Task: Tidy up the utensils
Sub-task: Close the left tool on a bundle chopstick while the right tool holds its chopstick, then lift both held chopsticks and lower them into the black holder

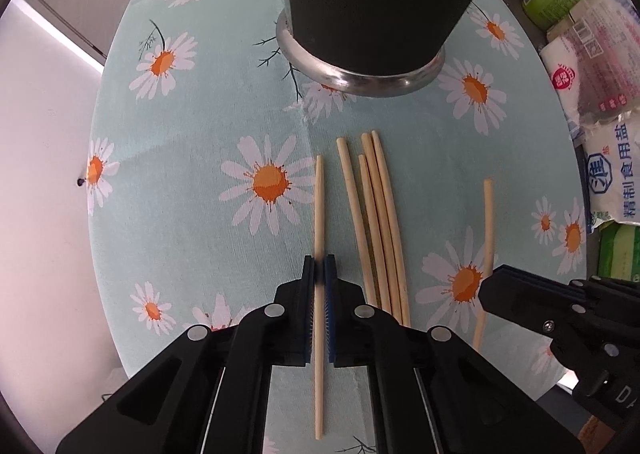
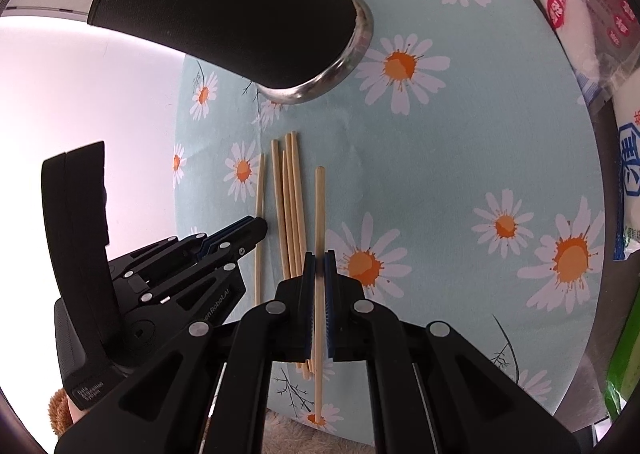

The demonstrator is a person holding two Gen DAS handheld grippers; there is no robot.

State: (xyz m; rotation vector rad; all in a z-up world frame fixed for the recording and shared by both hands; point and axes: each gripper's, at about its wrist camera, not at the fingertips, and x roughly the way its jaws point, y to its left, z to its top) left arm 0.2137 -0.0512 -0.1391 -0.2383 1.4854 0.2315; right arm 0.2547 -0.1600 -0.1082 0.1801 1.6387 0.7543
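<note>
- Daisy-printed tablecloth [image 1: 192, 213] covers the surface; black cup [image 1: 380, 1] stands at upper centre.
- My left gripper [image 1: 319, 266] pinches one chopstick [image 1: 319, 197].
- My right gripper [image 2: 319, 264] pinches another chopstick [image 2: 319, 205].

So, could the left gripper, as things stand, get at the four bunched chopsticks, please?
Probably not yet: the left gripper is shut on a single chopstick. The bunch lies uncovered just beside it, so once emptied, the way looks free.

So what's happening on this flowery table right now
A person is sorting chopsticks with two handheld grippers. The left gripper is shut on one chopstick, the right gripper on another. Four more chopsticks lie loose between them on the tablecloth, in front of a dark cup.
</note>
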